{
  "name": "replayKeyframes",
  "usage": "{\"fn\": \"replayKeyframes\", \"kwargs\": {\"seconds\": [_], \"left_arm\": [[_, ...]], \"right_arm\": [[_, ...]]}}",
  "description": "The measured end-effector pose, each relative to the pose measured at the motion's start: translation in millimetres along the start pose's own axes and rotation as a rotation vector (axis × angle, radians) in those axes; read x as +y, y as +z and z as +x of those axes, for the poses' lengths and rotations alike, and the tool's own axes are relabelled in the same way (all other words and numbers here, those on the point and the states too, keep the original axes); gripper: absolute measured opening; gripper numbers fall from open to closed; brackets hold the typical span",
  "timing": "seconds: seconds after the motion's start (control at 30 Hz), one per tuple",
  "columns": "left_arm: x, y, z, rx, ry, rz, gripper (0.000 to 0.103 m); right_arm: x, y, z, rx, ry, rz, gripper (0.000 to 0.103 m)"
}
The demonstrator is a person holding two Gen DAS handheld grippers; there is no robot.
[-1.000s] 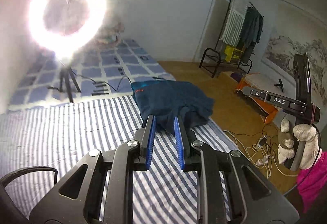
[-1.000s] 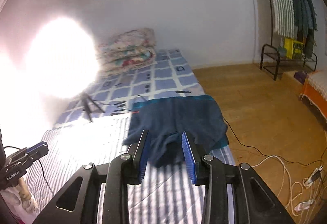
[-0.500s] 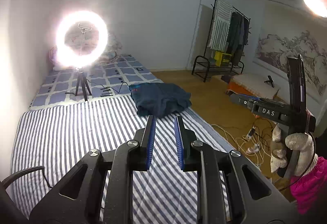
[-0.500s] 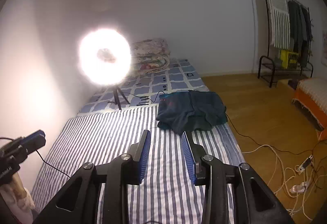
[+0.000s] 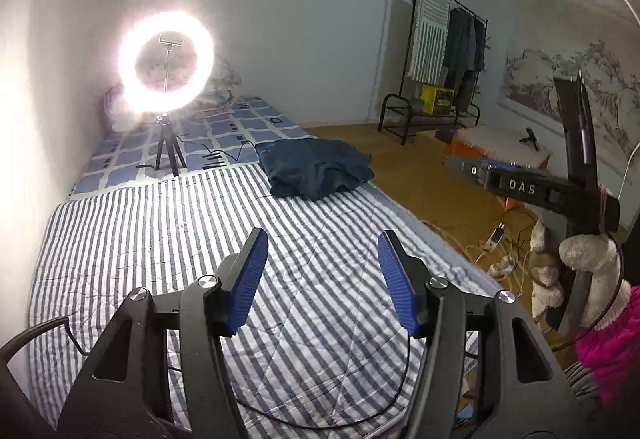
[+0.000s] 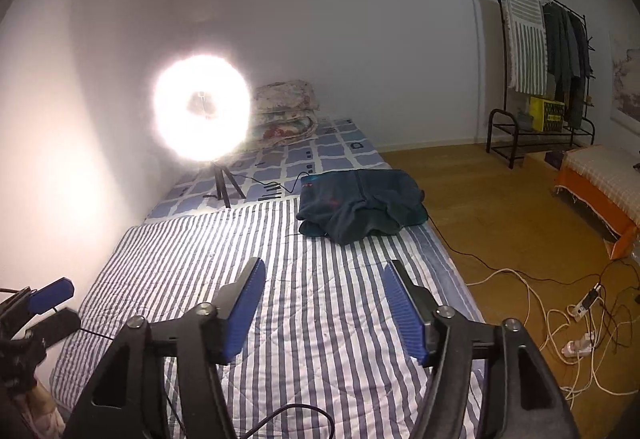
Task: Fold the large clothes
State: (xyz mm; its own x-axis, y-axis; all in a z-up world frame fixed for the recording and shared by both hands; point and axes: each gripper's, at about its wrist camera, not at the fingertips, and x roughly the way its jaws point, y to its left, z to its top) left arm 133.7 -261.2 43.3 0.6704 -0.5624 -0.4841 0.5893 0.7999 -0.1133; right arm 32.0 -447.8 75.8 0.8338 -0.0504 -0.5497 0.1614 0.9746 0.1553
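A dark blue garment point(image 5: 318, 169) point(image 6: 360, 205) lies folded in a rumpled bundle at the far right of the striped bed cover point(image 5: 160, 231) point(image 6: 320, 299). My left gripper point(image 5: 322, 259) hangs well back from it over the stripes, its jaws opening with nothing between the blue pads. My right gripper point(image 6: 324, 291) is likewise far short of the garment, its jaws opening and empty. In the left wrist view the right gripper's body point(image 5: 532, 187) shows at the right edge, held by a gloved hand point(image 5: 588, 251).
A lit ring light on a tripod point(image 5: 166, 63) point(image 6: 202, 107) stands on the blue checked sheet behind the garment, its cable trailing toward it. Cables and a power strip point(image 6: 576, 319) lie on the wooden floor right of the bed. A clothes rack point(image 6: 536, 51) stands by the far wall.
Both grippers pulled back from the garment, which now lies far ahead, released. Both sets of jaws went from narrow to wide apart.
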Motion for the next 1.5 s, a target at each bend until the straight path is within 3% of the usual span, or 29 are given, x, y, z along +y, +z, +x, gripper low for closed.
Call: {"fn": "replayKeyframes", "kwargs": {"seconds": [0.07,0.17,0.27,0.37,0.5,0.6,1.5], "left_arm": [[-0.8,-1.9,-0.5,-0.003,0.006,0.003,0.059],[-1.9,-4.3,0.1,0.002,0.008,-0.001,0.072],[-4.0,-7.2,-0.7,0.006,0.010,0.006,0.079],[-7.2,-10.3,-1.6,0.011,0.008,0.015,0.085],[-11.8,-12.6,-2.6,0.008,0.018,0.038,0.090],[-14.2,-13.2,-4.4,-0.008,0.031,0.041,0.099],[-12.8,-17.0,-2.8,-0.013,0.071,0.067,0.101]], "right_arm": [[4.4,-1.9,-0.6,-0.008,-0.009,-0.017,0.074],[8.7,-4.6,-1.7,-0.017,-0.018,-0.029,0.086],[10.7,-5.9,-3.7,-0.027,-0.025,-0.035,0.091],[10.0,-7.4,-4.4,-0.040,-0.041,-0.027,0.103],[10.2,-8.4,-4.0,-0.041,-0.045,-0.032,0.103],[12.4,-9.3,-4.4,-0.043,-0.053,-0.039,0.103],[27.9,-16.8,3.8,-0.029,-0.070,-0.093,0.103]]}}
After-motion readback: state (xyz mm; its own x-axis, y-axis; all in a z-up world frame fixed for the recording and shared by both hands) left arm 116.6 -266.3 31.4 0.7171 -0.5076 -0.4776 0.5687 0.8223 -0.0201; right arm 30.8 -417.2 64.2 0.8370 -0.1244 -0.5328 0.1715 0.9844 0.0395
